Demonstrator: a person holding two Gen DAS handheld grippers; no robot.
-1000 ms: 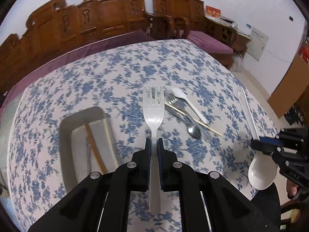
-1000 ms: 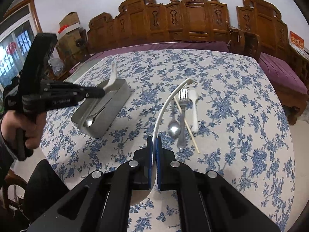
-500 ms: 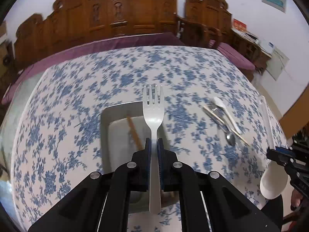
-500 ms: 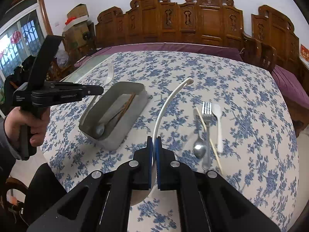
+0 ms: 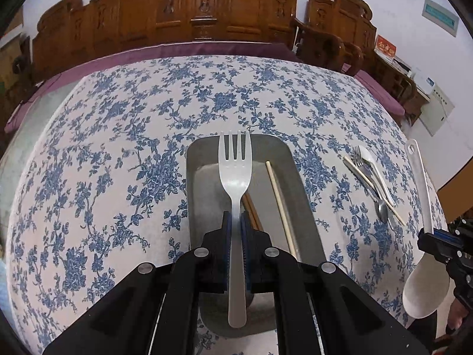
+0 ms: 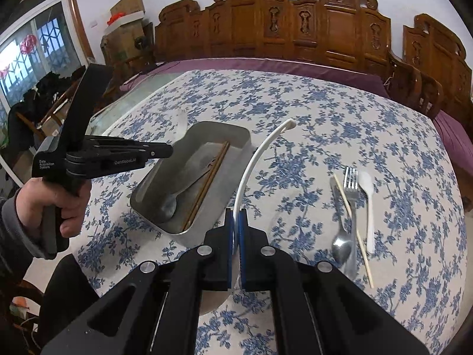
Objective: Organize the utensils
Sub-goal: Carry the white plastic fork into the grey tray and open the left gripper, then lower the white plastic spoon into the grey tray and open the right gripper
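Observation:
My left gripper (image 5: 235, 222) is shut on a pale fork (image 5: 235, 174) and holds it over the metal tray (image 5: 307, 213), tines pointing away. The tray holds chopsticks (image 5: 279, 204) and a metal spoon (image 6: 170, 204). My right gripper (image 6: 235, 222) is shut on the handle of a white ladle (image 6: 257, 153), right of the tray (image 6: 207, 224); its bowl shows in the left wrist view (image 5: 422, 290). A metal fork (image 6: 351, 207), a metal spoon (image 6: 340, 245), a white plastic spoon (image 6: 368, 207) and one chopstick (image 6: 353, 227) lie together on the tablecloth at the right.
The round table has a blue floral cloth (image 5: 124, 153). Carved wooden chairs (image 5: 201, 9) stand behind it. The left gripper (image 6: 165, 151) and the hand holding it (image 6: 53, 207) are at the left of the right wrist view. Cardboard boxes (image 6: 127, 20) stand by the window.
My left gripper has carried the fork leftward to directly over the tray. My right gripper with the ladle has shifted left too; the loose utensils now lie further right in both views.

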